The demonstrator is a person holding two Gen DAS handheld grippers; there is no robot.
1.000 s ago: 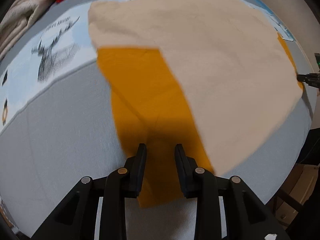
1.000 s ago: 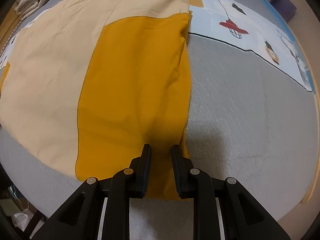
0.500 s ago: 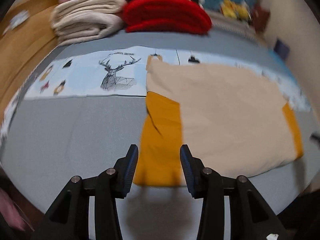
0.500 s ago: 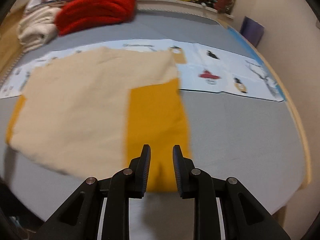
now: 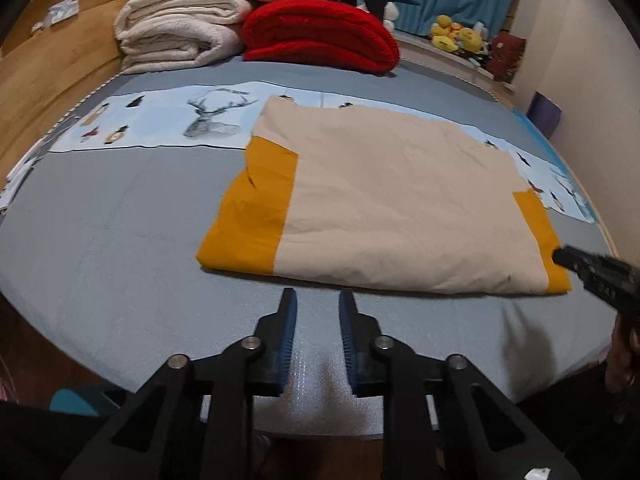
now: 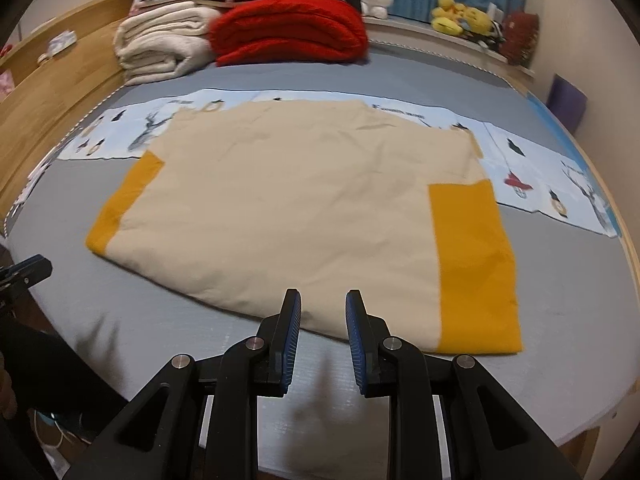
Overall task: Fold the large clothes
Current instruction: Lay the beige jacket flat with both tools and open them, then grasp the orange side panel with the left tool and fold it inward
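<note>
Both grippers backed off garment [image 5: 392, 200]; left gripper [image 5: 314, 304] & right gripper [image 6: 323, 304] apart, holding nothing. Ahead: red blanket [image 5: 320, 36], white blankets [image 5: 176, 36] on grey bed [image 5: 100, 248].

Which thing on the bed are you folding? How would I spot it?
Look at the grey bed. In its middle lies the flat cloth, cream with an orange strip down each side. The red blanket and white blanket behind are thick rolled bundles.
</note>
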